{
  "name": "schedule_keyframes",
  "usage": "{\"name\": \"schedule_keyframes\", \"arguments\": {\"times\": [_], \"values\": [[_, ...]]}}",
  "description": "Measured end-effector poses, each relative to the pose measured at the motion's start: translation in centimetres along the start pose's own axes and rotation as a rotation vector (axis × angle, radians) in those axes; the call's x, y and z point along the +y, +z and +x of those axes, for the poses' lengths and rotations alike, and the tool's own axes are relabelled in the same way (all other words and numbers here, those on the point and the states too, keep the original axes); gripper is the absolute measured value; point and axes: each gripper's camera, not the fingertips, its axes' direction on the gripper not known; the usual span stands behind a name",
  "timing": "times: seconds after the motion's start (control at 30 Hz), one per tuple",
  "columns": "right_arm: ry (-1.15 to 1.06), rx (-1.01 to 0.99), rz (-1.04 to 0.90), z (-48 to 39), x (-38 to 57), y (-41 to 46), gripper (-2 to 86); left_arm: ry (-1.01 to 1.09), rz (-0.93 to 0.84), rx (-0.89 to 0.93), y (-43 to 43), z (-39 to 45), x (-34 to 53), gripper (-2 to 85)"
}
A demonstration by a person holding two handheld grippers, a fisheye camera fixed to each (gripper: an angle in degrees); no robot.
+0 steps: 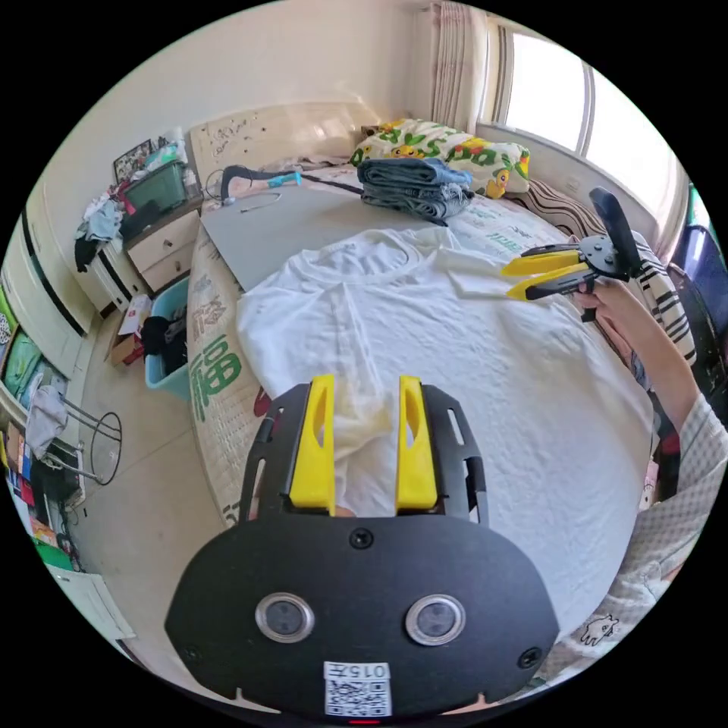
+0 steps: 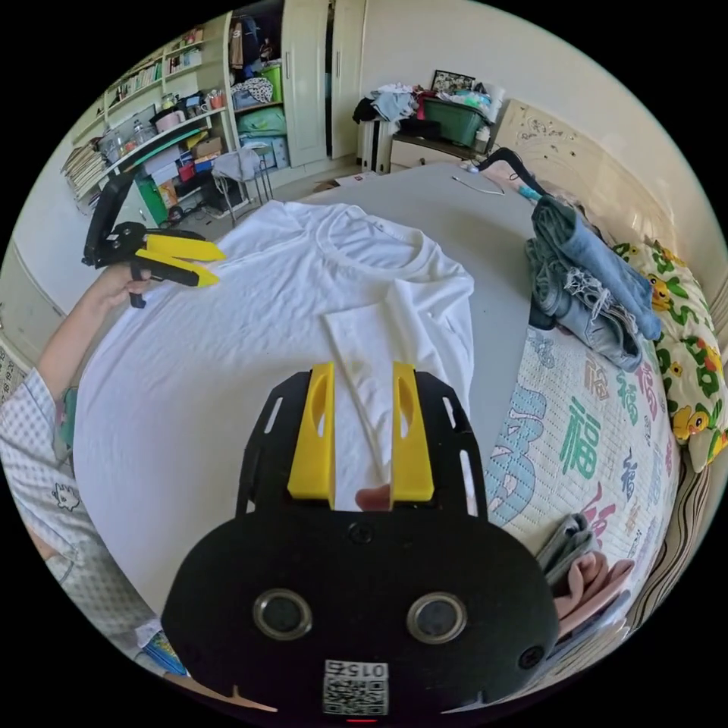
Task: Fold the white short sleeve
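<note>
The tee [image 1: 425,356] is showing plain white, lying on a flat grey board [image 1: 280,224]. Both grippers are sporting bright yellow jaws on black bodies, the left gripper [image 1: 366,440] and the right gripper [image 2: 362,432] alike. The folded jeans [image 2: 588,280] are looking faded blue, and the pillow [image 1: 455,152] is wearing yellow ducks with green on cream. The bed mat [image 2: 591,447] is carrying green and orange characters.

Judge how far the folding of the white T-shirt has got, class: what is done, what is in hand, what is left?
Done: the white T-shirt lies spread flat on the bed, and one sleeve is folded inward onto the body. In hand: nothing is gripped; the right gripper is open above that sleeve, and the left gripper is open over the opposite edge. Left: the other sleeve, the sides and the final fold.
</note>
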Motion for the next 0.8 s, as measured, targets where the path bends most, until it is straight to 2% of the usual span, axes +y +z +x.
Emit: {"name": "schedule_keyframes", "arguments": {"times": [0.1,0.13,0.23,0.3,0.4,0.47,0.53,0.63,0.73,0.8], "values": [[0.001,0.013,-0.037,1.3,-2.0,0.9,5.1,-0.064,0.025,0.061,-0.3,-2.4,-0.5,2.3],[0.020,-0.027,-0.026,2.2,-2.8,0.7,0.6,-0.077,0.029,0.083,-0.4,-3.0,-0.5,1.2],[0.110,0.023,0.016,5.3,-4.5,-0.7,-0.5,-0.176,0.122,0.105,-2.4,-7.0,0.2,0.0],[0.205,0.078,0.082,8.4,-4.8,-2.7,-0.6,-0.338,0.241,0.059,-4.7,-11.7,2.4,-0.1],[0.503,0.265,0.112,15.8,-3.8,-5.1,0.1,-0.594,0.286,-0.002,-5.2,-17.4,6.7,0.6],[0.679,0.190,-0.017,20.8,-2.5,-4.3,1.8,-0.684,0.206,0.001,-4.1,-19.4,8.8,4.0],[0.730,0.209,-0.030,22.2,-2.1,-4.8,3.6,-0.696,0.191,0.040,-3.9,-20.3,10.1,6.0],[0.693,0.255,0.074,21.7,-3.7,-7.3,5.4,-0.623,0.260,-0.052,-6.1,-19.3,8.7,6.2],[0.553,0.148,0.172,19.5,-8.2,-8.2,3.7,-0.459,0.260,-0.030,-6.1,-17.0,2.7,5.9],[0.453,0.064,0.164,17.4,-11.8,-7.2,2.0,-0.350,0.232,0.036,-3.8,-15.0,-2.7,5.2]]}}
